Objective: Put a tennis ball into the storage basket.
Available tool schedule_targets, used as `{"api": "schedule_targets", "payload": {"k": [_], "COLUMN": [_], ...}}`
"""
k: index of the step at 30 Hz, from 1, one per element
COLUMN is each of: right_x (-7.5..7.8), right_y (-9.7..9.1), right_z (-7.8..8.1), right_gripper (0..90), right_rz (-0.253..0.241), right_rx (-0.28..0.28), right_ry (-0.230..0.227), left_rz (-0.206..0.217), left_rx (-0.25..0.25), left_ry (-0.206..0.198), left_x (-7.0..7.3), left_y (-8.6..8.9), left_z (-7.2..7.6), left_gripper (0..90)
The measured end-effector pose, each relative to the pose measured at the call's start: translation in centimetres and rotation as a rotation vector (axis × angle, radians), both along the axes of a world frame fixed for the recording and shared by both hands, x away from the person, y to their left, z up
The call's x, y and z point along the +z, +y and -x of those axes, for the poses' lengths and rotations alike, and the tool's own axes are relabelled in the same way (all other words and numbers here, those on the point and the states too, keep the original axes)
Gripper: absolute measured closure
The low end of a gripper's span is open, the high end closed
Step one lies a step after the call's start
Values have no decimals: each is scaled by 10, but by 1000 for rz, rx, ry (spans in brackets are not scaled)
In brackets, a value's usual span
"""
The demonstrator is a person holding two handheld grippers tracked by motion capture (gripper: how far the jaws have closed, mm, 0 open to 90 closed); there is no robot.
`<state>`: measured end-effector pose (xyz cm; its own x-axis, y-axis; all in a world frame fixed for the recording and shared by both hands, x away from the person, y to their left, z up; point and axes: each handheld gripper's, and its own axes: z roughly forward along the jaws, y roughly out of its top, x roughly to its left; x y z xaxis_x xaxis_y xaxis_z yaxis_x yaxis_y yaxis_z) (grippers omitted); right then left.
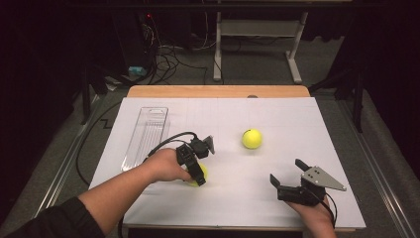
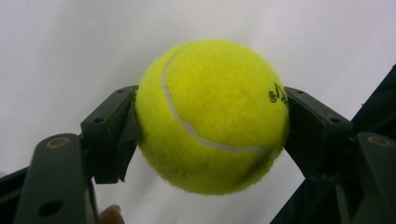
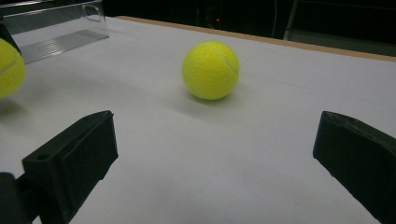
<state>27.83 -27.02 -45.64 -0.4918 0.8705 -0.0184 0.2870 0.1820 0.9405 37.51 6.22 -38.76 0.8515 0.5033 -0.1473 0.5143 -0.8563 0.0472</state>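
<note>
Left gripper view: the left tool (image 2: 212,140) is clamping a tennis ball (image 2: 210,116), its two black jaws pressing on opposite sides of the felt and closed as far as the ball allows. The white counter (image 2: 70,46) is lying beyond the ball; whether the ball is touching it or hanging just clear cannot be told. In the high view, the same left tool (image 1: 198,177) is pointing down near the person's edge of the counter (image 1: 277,114), with the gripped ball (image 1: 203,173) showing beside its tip. The right tool (image 1: 289,174) is resting well apart to the right, its jaws standing wide and holding nothing. Farther off, between and beyond both tools, a second tennis ball (image 1: 252,139) is sitting free on the counter; in the right gripper view this second ball (image 3: 211,70) is lying ahead of the spread jaws, untouched. Farthest to the left, beyond the left tool, a clear plastic tray (image 1: 146,136) is lying empty. By judgement, the work is standing at an early stage: one ball is being grasped, none is sitting in the tray, and the second ball is waiting.
</note>
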Motion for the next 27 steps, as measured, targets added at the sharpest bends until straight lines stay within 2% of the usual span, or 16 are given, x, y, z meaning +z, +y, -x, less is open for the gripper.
{"api": "schedule_targets", "payload": {"k": [7,13,17,27], "right_x": [0,0,0,-1], "right_y": [0,1,1,1], "right_z": [0,0,0,0], "right_gripper": [1,1,1,2], "right_rz": [2,3,2,0], "right_rx": [1,2,3,2], "right_ry": [2,3,4,7], "left_rz": [12,12,3,4], "left_rx": [30,33,18,42], "left_ry": [-13,-19,-20,-39], "left_x": [9,15,20,31], "left_y": [9,14,15,23], "left_z": [-2,-2,-3,-6], "left_gripper": [265,266,265,266]}}
